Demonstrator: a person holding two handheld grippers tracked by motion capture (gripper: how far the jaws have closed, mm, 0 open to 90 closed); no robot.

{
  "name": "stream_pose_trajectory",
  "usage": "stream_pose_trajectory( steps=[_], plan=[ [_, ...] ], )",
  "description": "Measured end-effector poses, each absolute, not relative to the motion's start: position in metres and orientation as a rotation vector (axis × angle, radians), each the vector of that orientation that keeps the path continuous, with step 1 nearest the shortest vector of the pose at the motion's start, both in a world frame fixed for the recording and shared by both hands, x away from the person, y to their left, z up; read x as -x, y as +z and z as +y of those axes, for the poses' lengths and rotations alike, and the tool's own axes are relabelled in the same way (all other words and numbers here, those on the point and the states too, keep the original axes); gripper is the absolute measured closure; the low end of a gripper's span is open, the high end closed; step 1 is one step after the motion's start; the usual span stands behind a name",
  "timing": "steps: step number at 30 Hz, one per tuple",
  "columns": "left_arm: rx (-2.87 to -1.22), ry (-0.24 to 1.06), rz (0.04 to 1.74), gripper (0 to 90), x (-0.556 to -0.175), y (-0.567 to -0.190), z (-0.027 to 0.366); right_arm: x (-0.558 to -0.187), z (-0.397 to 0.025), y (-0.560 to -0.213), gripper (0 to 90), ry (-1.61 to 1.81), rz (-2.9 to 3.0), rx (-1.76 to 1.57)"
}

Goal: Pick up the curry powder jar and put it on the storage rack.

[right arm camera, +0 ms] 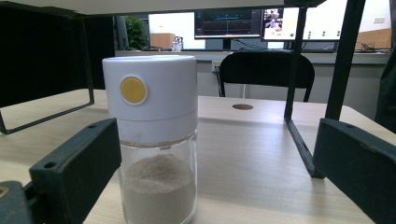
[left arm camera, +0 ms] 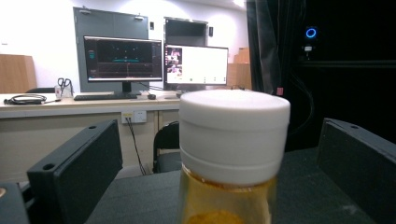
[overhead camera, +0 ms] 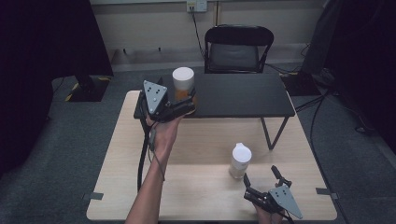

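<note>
Amber jar (left arm camera: 233, 154) between wide left gripper (overhead camera: 187, 106) jaws, untouched; powder shaker (right arm camera: 156, 140) between wide right gripper (overhead camera: 262, 179) jaws; shelf leg (right arm camera: 299, 116) beyond

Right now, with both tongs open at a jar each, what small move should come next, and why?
Probably close the left tongs on the amber jar: its white lid already sits between the open jaws on the black shelf, neither jaw visibly touching.
</note>
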State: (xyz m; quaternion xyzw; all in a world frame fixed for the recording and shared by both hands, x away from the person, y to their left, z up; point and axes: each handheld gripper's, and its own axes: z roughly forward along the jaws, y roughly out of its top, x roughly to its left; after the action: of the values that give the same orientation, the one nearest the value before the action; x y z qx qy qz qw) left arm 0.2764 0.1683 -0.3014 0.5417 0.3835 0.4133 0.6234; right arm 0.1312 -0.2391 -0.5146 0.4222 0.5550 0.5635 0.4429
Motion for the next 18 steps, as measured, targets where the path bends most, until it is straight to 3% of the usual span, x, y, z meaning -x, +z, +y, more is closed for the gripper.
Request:
stream_pose_trajectory(
  steps=[18],
  plan=[
    [-1.242, 0.945, 0.866, 0.0, -0.253, -0.316, 0.176, -0.131, -0.239, -0.515, 0.0, 1.395, 1.374, -1.049]
  ],
)
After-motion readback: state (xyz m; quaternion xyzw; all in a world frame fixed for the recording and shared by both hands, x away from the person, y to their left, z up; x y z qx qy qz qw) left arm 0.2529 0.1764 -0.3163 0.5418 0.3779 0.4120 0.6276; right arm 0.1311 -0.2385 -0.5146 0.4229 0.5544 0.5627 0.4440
